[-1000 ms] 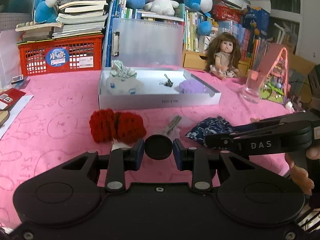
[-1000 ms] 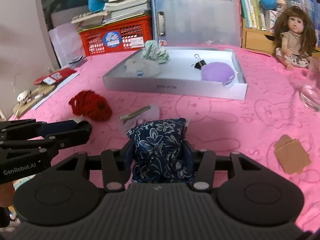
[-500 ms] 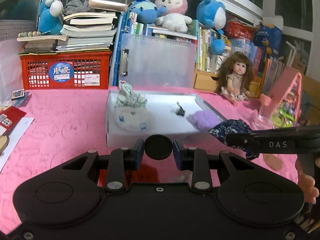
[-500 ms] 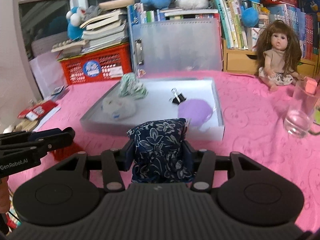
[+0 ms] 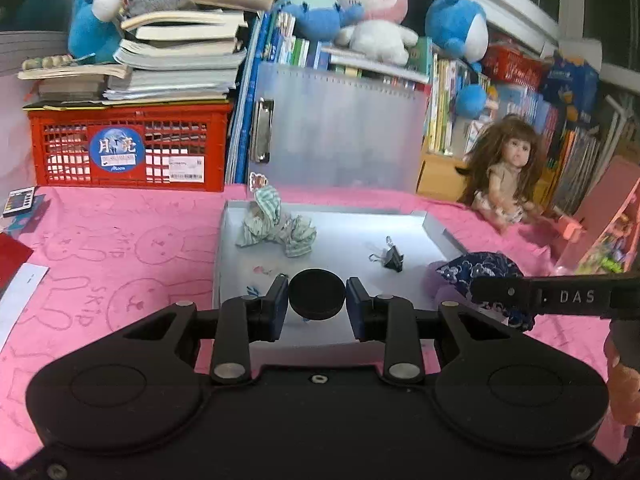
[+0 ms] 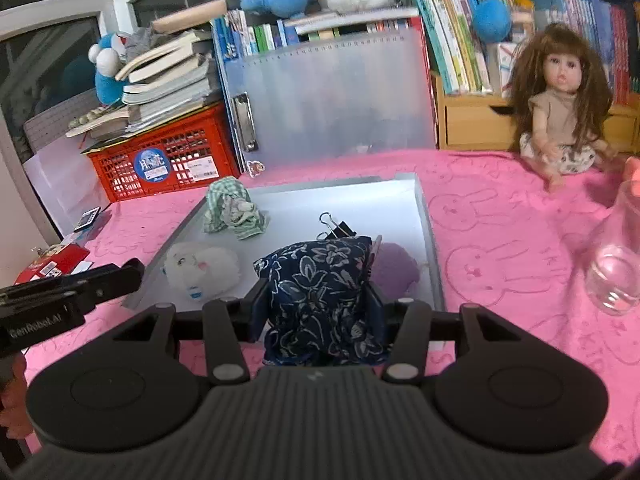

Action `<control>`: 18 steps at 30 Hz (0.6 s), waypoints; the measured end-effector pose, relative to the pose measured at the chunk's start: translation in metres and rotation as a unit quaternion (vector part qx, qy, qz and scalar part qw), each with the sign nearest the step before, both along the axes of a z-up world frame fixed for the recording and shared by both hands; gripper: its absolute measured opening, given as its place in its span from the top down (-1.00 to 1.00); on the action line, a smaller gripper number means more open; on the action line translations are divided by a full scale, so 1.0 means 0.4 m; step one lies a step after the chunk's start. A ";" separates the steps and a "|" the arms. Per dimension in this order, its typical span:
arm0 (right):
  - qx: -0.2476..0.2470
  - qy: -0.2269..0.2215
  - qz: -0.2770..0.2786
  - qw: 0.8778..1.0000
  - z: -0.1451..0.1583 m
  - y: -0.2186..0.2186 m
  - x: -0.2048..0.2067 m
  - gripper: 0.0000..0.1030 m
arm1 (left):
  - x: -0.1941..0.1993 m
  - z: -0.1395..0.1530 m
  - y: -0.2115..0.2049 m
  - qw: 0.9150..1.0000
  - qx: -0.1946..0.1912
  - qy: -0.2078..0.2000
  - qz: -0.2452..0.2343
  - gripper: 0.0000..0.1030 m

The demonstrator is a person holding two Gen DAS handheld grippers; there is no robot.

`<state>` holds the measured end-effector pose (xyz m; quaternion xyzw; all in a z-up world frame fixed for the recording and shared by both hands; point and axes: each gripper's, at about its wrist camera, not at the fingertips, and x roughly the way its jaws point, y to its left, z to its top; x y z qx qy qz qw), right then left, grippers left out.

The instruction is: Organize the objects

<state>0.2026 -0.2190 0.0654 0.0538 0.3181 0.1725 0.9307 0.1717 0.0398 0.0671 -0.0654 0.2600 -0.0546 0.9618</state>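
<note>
I've got 2 loads at once. My left tongs pinch a black round cap edge-on btwn the blue pads, centre of the left view, so the disc sits flat-faced toward the cam and can't roll out. My right tongs clamp a navy floral cloth pouch, centre of the right view; it's soft, so I grip it across the middle w/ the bulk bulging above the pads. In the left view that same pouch shows at mid-right, hanging off the tip of the other tool.

Both loads are up in the air over the near edge of the grey tray, which lies on the pink tabletop. The tray is where stuff gets collected, I'd say: already inside are a green checked scrunchie at the upper left of the tray, a white plush bit at its lower left, a black binder clip mid-tray and a purple soft thing at the right, partly hidden behind the pouch.

I hold the cap towards the left-centre and the pouch towards the right, prob. so each drops onto bare tray floor w/o landing on the clip. Whether the pouch touches the purple thing, can't tell. A clear glass stands at the right edge of the right view, well apart from the tray; I'd keep the right elbow off it.
</note>
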 end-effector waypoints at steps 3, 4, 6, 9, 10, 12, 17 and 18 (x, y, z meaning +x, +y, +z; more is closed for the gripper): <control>-0.005 0.011 -0.004 1.000 -0.016 0.011 0.032 -0.03 | 0.035 -0.026 -0.005 1.000 0.005 0.013 0.001 0.43; -0.009 0.013 -0.006 1.000 -0.021 0.015 0.043 -0.03 | 0.046 -0.034 -0.004 1.000 0.004 0.019 0.003 0.43; -0.016 0.017 -0.007 1.000 -0.030 0.022 0.062 -0.03 | 0.065 -0.049 -0.002 1.000 0.003 0.029 0.004 0.43; -0.017 0.026 -0.007 0.999 -0.043 0.025 0.088 -0.03 | 0.092 -0.068 -0.004 0.999 0.010 0.048 0.004 0.43; -0.015 0.030 -0.008 0.999 -0.048 0.024 0.096 -0.03 | 0.102 -0.075 -0.004 0.998 0.013 0.056 0.005 0.43; -0.015 0.029 -0.008 0.999 -0.054 0.024 0.105 -0.03 | 0.122 -0.086 0.003 0.997 0.009 0.070 0.008 0.43; -0.028 0.019 -0.010 0.999 -0.061 0.032 0.124 -0.03 | 0.167 -0.096 0.017 0.996 0.003 0.086 0.017 0.43; -0.029 0.019 -0.010 0.999 -0.060 0.033 0.128 -0.03 | 0.176 -0.096 0.018 0.996 0.005 0.087 0.018 0.43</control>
